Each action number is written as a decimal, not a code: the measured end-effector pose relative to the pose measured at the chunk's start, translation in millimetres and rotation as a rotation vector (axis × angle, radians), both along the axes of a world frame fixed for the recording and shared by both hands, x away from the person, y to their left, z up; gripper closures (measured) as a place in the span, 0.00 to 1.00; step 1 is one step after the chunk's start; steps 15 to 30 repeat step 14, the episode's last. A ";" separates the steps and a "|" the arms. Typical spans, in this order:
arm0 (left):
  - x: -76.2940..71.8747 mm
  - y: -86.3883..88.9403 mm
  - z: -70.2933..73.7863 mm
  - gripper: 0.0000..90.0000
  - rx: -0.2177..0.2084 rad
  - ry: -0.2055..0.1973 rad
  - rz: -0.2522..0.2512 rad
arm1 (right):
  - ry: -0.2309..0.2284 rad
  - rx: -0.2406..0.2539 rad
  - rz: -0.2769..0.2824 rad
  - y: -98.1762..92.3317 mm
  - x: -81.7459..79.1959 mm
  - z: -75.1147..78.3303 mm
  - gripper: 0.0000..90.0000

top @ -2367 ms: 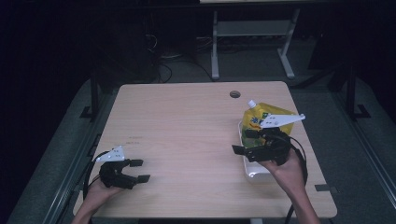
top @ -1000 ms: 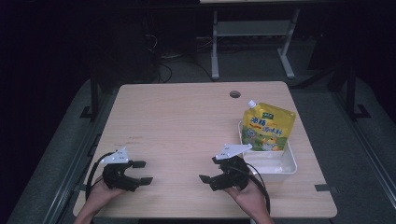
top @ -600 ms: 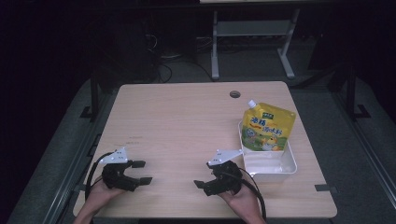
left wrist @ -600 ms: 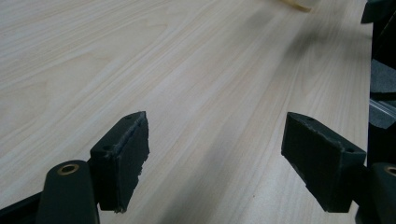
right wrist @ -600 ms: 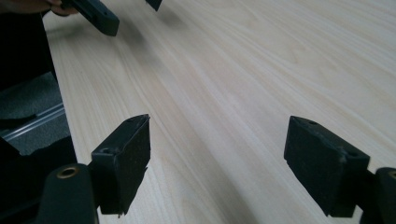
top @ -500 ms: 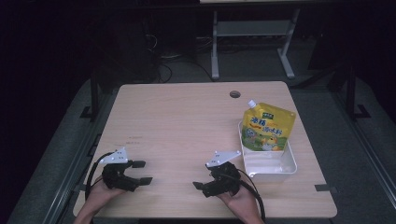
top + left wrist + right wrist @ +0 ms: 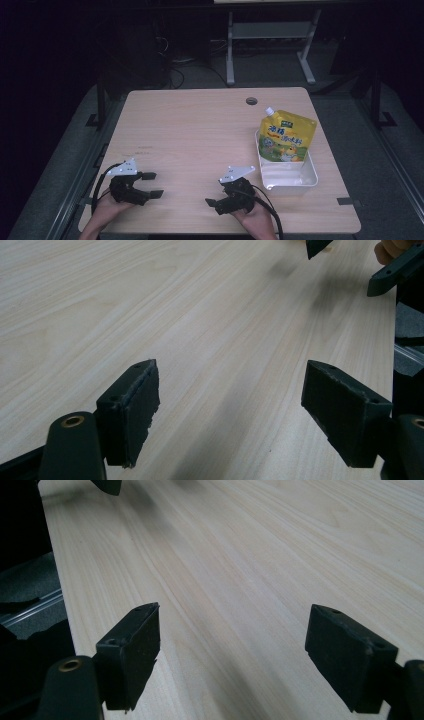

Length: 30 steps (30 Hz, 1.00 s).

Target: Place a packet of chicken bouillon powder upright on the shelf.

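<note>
The yellow spouted pouch [image 7: 287, 136] is lying half in the white tray [image 7: 306, 180] at the table's right side, its lower end inside the tray and its upper end propped over the far rim. Its long axis is running near to far, with the white spout pointing far and slightly left. Earlier the right gripper [image 7: 220, 204] was at the tray over the pouch; now it is resting at the near edge of the wooden table [image 7: 200, 130], left of the tray and well apart from it, jaws spread wide and holding nothing, pointing left. The left gripper [image 7: 152, 185] is sitting unmoved at the near left, jaws equally wide, empty, pointing right.
</note>
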<state>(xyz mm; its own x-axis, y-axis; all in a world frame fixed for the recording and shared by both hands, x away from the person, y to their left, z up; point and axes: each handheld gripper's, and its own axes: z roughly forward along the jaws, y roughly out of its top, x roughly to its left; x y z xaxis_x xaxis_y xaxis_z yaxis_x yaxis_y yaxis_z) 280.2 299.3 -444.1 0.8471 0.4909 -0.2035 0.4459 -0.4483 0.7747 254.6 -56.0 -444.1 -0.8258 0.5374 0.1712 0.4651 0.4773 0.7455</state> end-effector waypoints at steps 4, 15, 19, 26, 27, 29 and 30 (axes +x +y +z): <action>-0.4 -0.4 0.1 0.25 0.001 0.000 -0.003 | -0.001 0.001 0.003 -0.1 -1.0 -1.5 0.24; -0.4 -1.1 -0.4 0.25 0.000 0.001 -0.008 | -0.003 0.003 0.007 0.8 -4.3 -2.8 0.23; -0.4 -1.1 -0.4 0.25 0.000 0.001 -0.008 | -0.003 0.003 0.007 0.8 -4.3 -2.8 0.23; -0.4 -1.1 -0.4 0.25 0.000 0.001 -0.008 | -0.003 0.003 0.007 0.8 -4.3 -2.8 0.23; -0.4 -1.1 -0.4 0.25 0.000 0.001 -0.008 | -0.003 0.003 0.007 0.8 -4.3 -2.8 0.23; -0.4 -1.1 -0.4 0.25 0.000 0.001 -0.008 | -0.003 0.003 0.007 0.8 -4.3 -2.8 0.23; -0.4 -1.1 -0.4 0.25 0.000 0.001 -0.008 | -0.003 0.003 0.007 0.8 -4.3 -2.8 0.23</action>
